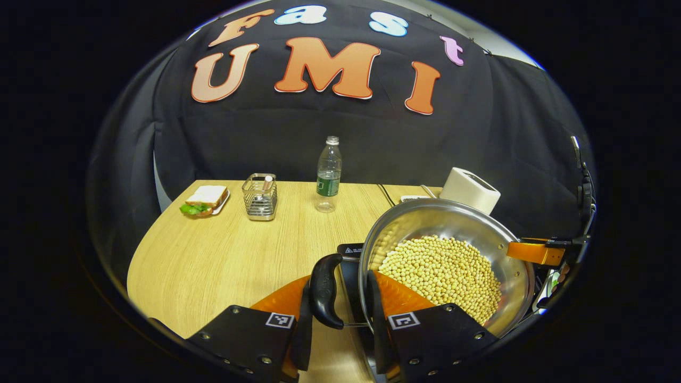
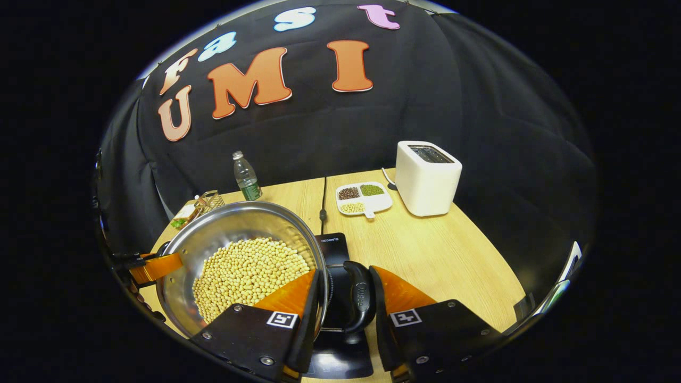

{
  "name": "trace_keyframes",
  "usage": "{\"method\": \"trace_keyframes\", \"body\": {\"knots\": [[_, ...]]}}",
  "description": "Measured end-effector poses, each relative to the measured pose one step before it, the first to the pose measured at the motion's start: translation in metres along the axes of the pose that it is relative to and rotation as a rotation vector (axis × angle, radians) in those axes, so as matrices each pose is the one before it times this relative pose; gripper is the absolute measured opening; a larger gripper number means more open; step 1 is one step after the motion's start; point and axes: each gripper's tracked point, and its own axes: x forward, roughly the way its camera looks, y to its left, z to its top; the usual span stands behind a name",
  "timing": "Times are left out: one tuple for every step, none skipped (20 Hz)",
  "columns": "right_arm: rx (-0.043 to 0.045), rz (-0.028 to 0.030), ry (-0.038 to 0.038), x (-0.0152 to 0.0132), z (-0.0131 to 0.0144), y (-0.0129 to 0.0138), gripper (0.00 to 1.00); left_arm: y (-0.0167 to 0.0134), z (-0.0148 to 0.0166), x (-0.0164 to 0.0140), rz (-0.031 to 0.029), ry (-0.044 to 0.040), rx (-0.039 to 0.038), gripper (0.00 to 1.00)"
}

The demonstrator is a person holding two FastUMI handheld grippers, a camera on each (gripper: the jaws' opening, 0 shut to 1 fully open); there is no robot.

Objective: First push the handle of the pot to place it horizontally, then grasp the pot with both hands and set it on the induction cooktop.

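While the round stainless-steel pot (image 1: pixel 452 250) sits low in the left gripper view, heaped with pale yellow soybeans (image 1: pixel 441 274), the left gripper (image 1: pixel 340 319) has one finger on either side of the pot's black loop side handle (image 1: pixel 325 290); both fingers lie close against the handle, though whether they press on it I cannot tell. In the right gripper view the same steel pot (image 2: pixel 239 260) lies to the left, and the right gripper (image 2: pixel 346 319) straddles the opposite black side handle (image 2: pixel 360 300) in the same way, with its inner finger reaching over the rim. The far gripper (image 1: pixel 537 252) shows at the pot's other side. The pot rests over the black induction cooktop (image 2: pixel 335 250), whose dark panel shows beneath and beside it; whether the base touches it cannot be told.

Farther back on the light wooden table (image 1: pixel 213 255) stand a clear plastic water bottle (image 1: pixel 328 174) with a green label, nearly empty, and a square wire-mesh holder (image 1: pixel 260 197) with a utensil inside. A sandwich with green lettuce (image 1: pixel 205 200) lies on a small white plate. A white divided dish (image 2: pixel 364 200) holds dark beans, green beans and pale beans in separate compartments, just beside a white two-slot toaster (image 2: pixel 427 178).
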Motion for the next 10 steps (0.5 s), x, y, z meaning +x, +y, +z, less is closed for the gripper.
{"method": "trace_keyframes", "body": {"knots": [[0.00238, 0.00051, 0.00856, 0.00520, -0.00330, -0.00275, 0.49, -0.00341, -0.00412, 0.00322, 0.00155, 0.00852, 0.00114, 0.50], [0.00072, 0.00053, 0.01082, 0.00374, -0.00197, -0.00310, 0.49, -0.00217, -0.00352, 0.00296, 0.00289, 0.00884, 0.00102, 0.50], [0.00210, 0.00056, 0.00852, 0.00390, -0.00239, -0.00252, 0.49, -0.00242, -0.00314, 0.00491, 0.00358, 0.00940, 0.00151, 0.49], [0.00198, 0.00019, 0.00901, 0.00451, -0.00286, -0.00182, 0.49, -0.00093, -0.00305, 0.00300, 0.00322, 0.01029, 0.00359, 0.49], [0.00117, 0.00045, 0.00947, 0.00400, -0.00275, -0.00128, 0.49, -0.00091, -0.00389, 0.00396, 0.00293, 0.00971, 0.00050, 0.49], [0.00179, 0.00023, 0.00869, 0.00250, -0.00286, -0.00145, 0.49, 0.00001, -0.00228, 0.00371, 0.00163, 0.00825, -0.00269, 0.49], [0.00506, -0.00010, 0.00904, 0.00242, -0.00128, -0.00104, 0.45, -0.00065, -0.00185, 0.00227, 0.00064, 0.00668, -0.00335, 0.49], [0.00650, -0.00009, 0.00751, 0.00107, -0.00132, -0.00068, 0.49, -0.00109, -0.00103, 0.00308, -0.00033, 0.00343, 0.00037, 0.49], [0.00526, 0.00213, 0.00306, 0.00145, 0.00034, -0.00101, 0.49, -0.00059, -0.00088, 0.00117, -0.00171, 0.00167, 0.00080, 0.50], [0.00373, 0.00302, 0.00300, 0.00010, -0.00058, -0.00100, 0.49, -0.00080, 0.00000, 0.00070, -0.00243, -0.00161, -0.00171, 0.50]]}}
